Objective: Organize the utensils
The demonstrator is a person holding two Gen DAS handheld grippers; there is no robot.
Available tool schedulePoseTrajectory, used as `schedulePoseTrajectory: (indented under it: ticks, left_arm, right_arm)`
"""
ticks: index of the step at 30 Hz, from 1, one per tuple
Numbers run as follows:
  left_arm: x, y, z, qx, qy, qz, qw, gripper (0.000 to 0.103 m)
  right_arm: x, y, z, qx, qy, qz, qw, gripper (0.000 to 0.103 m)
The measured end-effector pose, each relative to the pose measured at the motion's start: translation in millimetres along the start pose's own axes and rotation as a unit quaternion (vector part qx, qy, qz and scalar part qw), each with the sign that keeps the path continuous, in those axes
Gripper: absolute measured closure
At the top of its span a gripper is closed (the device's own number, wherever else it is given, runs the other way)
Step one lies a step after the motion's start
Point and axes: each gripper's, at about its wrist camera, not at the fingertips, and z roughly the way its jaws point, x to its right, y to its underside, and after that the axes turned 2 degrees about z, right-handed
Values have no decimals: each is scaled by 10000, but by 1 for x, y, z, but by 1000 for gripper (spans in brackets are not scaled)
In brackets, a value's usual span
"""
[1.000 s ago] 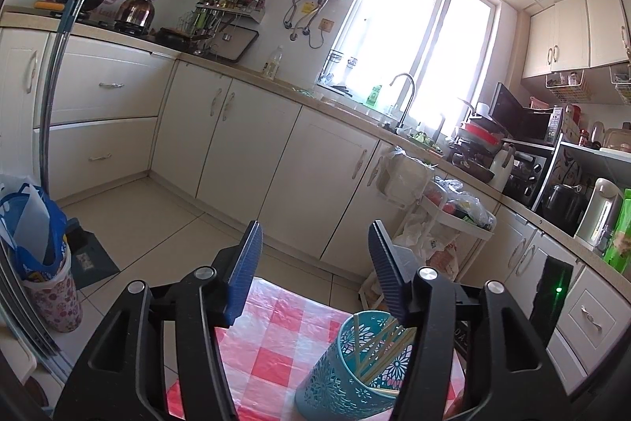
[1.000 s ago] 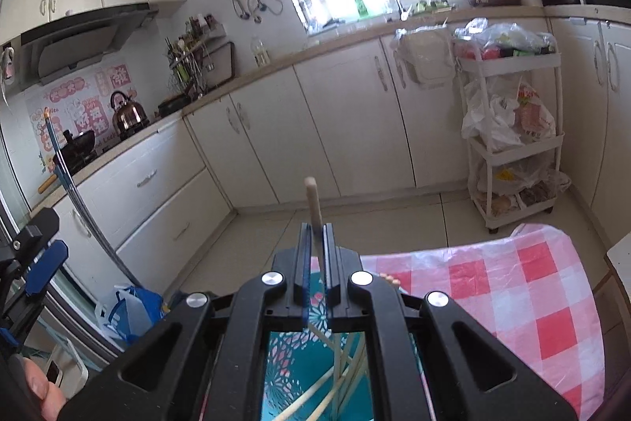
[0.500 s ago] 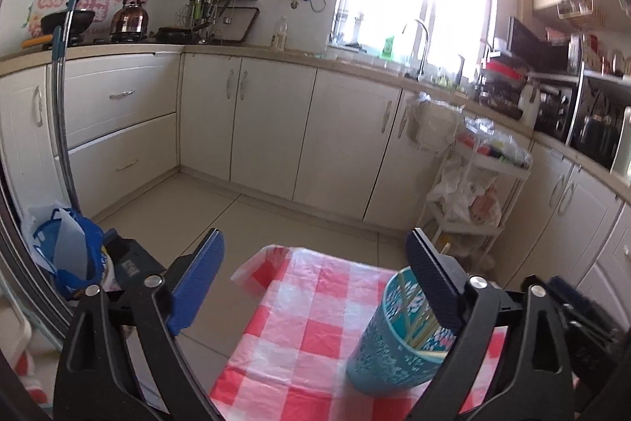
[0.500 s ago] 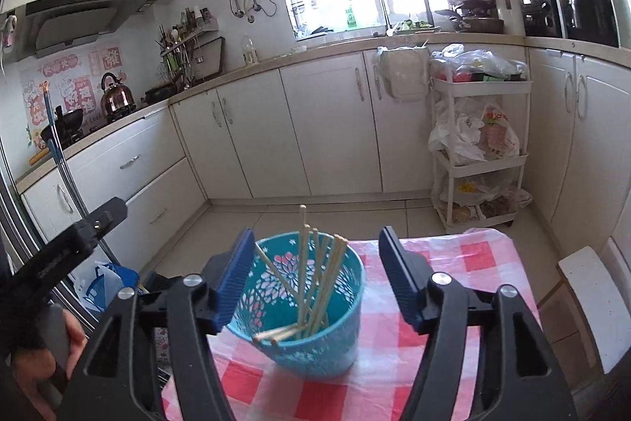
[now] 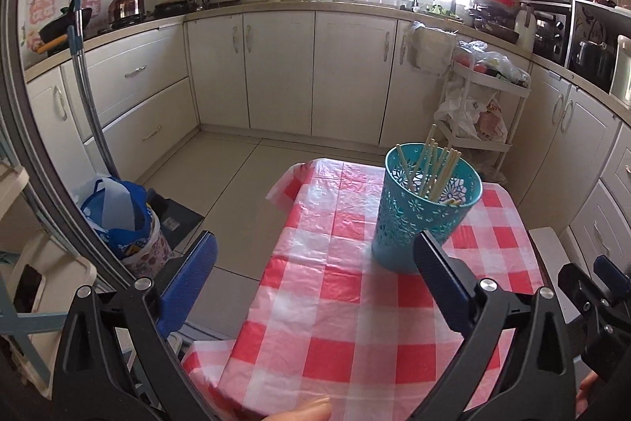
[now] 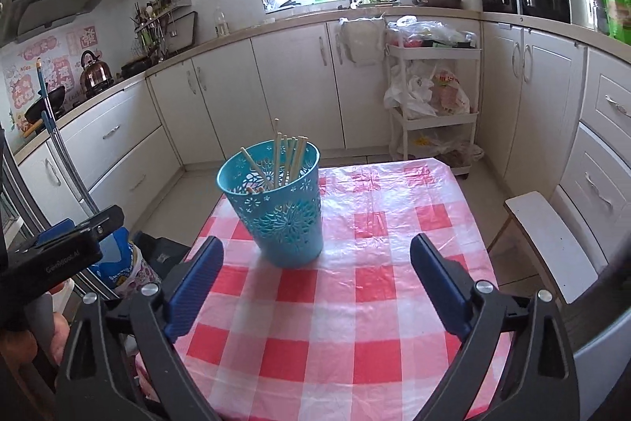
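A teal cut-out holder [image 5: 418, 219] stands upright on the red-and-white checked tablecloth [image 5: 335, 302], with several pale wooden chopsticks [image 5: 434, 168] leaning inside it. My left gripper [image 5: 315, 243] hovers short of the holder, its jaws opening wide with nothing between them. In the right wrist view the holder [image 6: 284, 219] with its chopsticks [image 6: 290, 152] stands beyond my right gripper [image 6: 315, 243], whose jaws are also opening and hold nothing. Both grippers are apart from the holder. The left gripper's body [image 6: 67, 251] shows at the left edge, gripped by a hand.
A white trolley [image 6: 434, 85] with plastic bags stands past the table's far edge. A white stool [image 6: 548, 243] is close to the table's right side. On the floor to the left are a bin with a blue bag [image 5: 118, 219] and a leaning pole [image 5: 84, 85].
The right gripper let go of a chopstick, which now rests in the holder, then opened wide and drew back. The left gripper opened wider and pulled back from the holder.
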Motion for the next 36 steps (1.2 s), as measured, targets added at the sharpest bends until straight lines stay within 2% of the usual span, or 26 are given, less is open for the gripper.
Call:
schedulePoseTrajectory:
  ticks: [7, 12, 18, 20, 23, 28, 32, 34, 36]
  left_arm:
    - [-9, 19, -73, 29, 43, 26, 10000, 8]
    - [-11, 35, -116, 117, 186, 270, 9994, 8]
    - [-15, 54, -156, -145, 442, 359, 9983, 7]
    - [-16, 61, -168, -187, 394, 397, 9983, 7]
    - [-18, 72, -186, -196, 321, 402, 9985, 7]
    - [-21, 76, -213, -139, 471, 239, 9985, 8]
    - [-19, 78, -231, 139, 266, 361, 9989, 8]
    - [-18, 81, -238, 156, 84, 321, 9993, 8]
    - [-19, 82, -243, 163, 76, 205, 9996, 8]
  right_arm:
    - [-7, 19, -68, 66, -93, 160, 9998, 7]
    - [-17, 31, -109, 45, -134, 117, 9998, 7]
    - [-22, 47, -158, 66, -32, 182, 9998, 7]
    - [-22, 53, -172, -17, -25, 280, 9996, 7]
    - [-20, 64, -192, -165, -124, 502, 9985, 7]
    - [-24, 79, -219, -192, -226, 545, 9981, 7]
    - [-28, 81, -238, -39, -229, 523, 9984, 7]
    - [-30, 82, -246, 66, -192, 479, 9986, 7]
    - [-32, 83, -253, 177, -162, 447, 9987, 7]
